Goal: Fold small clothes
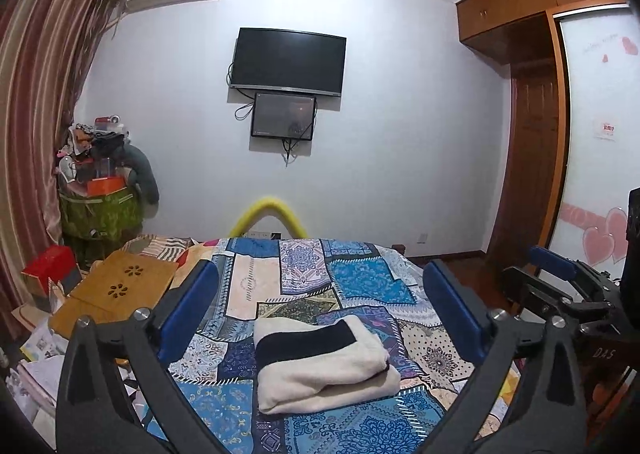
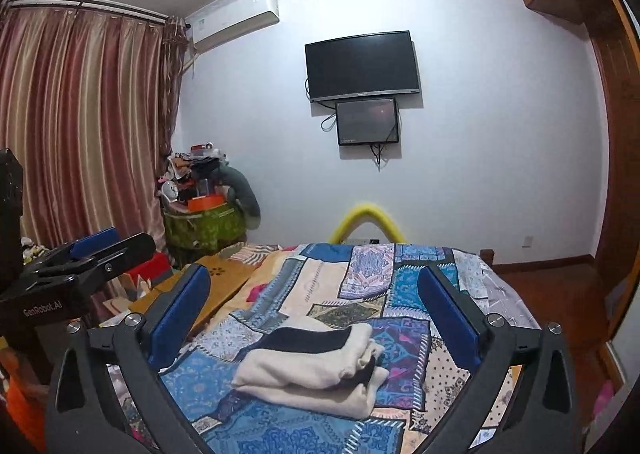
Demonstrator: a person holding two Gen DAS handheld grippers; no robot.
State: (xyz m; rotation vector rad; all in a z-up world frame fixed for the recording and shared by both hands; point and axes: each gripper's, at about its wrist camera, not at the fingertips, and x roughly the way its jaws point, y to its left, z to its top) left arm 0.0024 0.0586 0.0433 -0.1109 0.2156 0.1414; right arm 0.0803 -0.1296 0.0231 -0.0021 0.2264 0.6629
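A cream garment with a black band (image 1: pixel 324 364) lies folded into a compact bundle on the patchwork bedspread (image 1: pixel 360 278). It also shows in the right wrist view (image 2: pixel 316 366). My left gripper (image 1: pixel 320 274) is open and empty, held above the bed with the bundle below and between its blue pads (image 1: pixel 188 306). My right gripper (image 2: pixel 316 278) is open and empty, likewise over the bundle. The right gripper also shows at the right edge of the left wrist view (image 1: pixel 560 282), and the left gripper at the left of the right wrist view (image 2: pixel 92 254).
A wooden lap desk (image 1: pixel 116 290) lies on the bed's left side. A red box (image 1: pixel 50 266) and a heaped green bin (image 1: pixel 100 206) stand by the curtain (image 1: pixel 36 114). A TV (image 1: pixel 288 60) hangs on the far wall. A wardrobe (image 1: pixel 532 126) stands right.
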